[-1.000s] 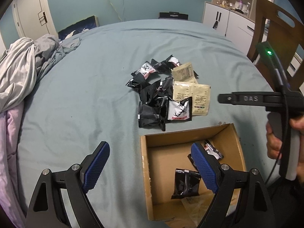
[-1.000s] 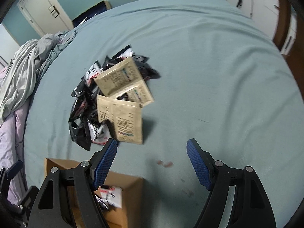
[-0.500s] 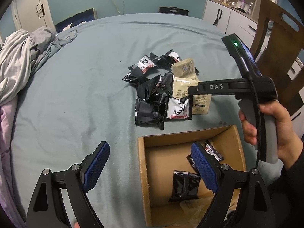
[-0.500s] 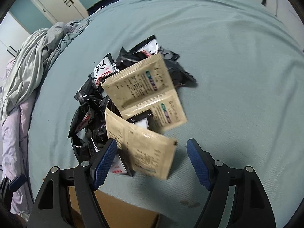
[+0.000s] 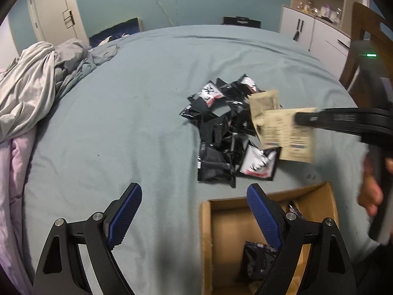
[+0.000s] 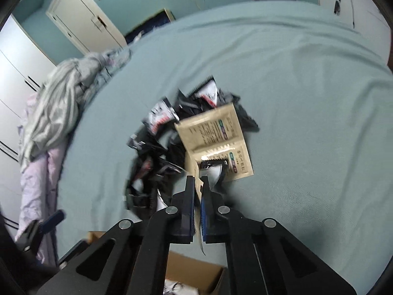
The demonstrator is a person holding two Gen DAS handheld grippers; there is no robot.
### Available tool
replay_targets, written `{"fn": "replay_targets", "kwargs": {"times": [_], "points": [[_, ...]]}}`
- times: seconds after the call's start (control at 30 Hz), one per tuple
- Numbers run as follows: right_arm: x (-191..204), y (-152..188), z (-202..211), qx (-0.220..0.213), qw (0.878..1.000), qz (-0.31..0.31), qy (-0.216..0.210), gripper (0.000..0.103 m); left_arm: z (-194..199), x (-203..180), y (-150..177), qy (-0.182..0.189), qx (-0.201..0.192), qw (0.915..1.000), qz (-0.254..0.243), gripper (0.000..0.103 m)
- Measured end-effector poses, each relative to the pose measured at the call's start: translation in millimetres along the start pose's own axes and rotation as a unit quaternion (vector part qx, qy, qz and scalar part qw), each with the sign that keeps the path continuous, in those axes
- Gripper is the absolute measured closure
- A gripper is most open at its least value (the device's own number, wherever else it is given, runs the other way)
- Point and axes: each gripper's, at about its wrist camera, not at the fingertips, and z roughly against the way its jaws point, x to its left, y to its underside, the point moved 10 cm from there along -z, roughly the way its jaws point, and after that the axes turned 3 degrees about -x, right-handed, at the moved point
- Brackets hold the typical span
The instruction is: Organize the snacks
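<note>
A pile of black snack packets (image 5: 221, 132) and tan sachets lies on the grey-blue bedsheet. My right gripper (image 6: 198, 184) is shut on a tan sachet (image 5: 289, 135), seen edge-on between its pads and held above the pile. In the left wrist view the gripper (image 5: 302, 118) clamps the sachet's right side. Two more tan sachets (image 6: 216, 135) lie by the pile. My left gripper (image 5: 194, 211) is open and empty, hovering at the left edge of the cardboard box (image 5: 206, 233), which holds a black packet (image 5: 255, 260).
Crumpled grey and pink bedding (image 5: 32, 98) lies at the left. A wooden chair (image 5: 366, 32) and white cabinets (image 5: 309, 27) stand at the right. The box corner also shows in the right wrist view (image 6: 186, 272).
My right gripper has moved in over the pile, shut on a tan sachet and lifted it. My left gripper has shifted a little left, still open.
</note>
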Motion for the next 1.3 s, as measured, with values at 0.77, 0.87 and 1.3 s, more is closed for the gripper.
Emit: {"fn": "replay_targets", "kwargs": {"times": [0.77,0.87,1.3], "points": [[-13.4,93.2,169.4,-0.171,0.984,-0.026,0.047,0.101,-93.5,-19.1,-18.7,0.129,0.154,0.9794,-0.015,0.014],[-14.6,88.1,152.0,-0.154,0.986,-0.033,0.046,0.101,-112.9,-26.1,-12.7,0.149,0.192,0.9701,-0.008,0.014],[-18.7,73.1,130.2,-0.134,0.988,-0.012,0.078,0.101,-123.0,-46.7,-9.7,0.092,0.184,0.9764,-0.066,0.066]]}}
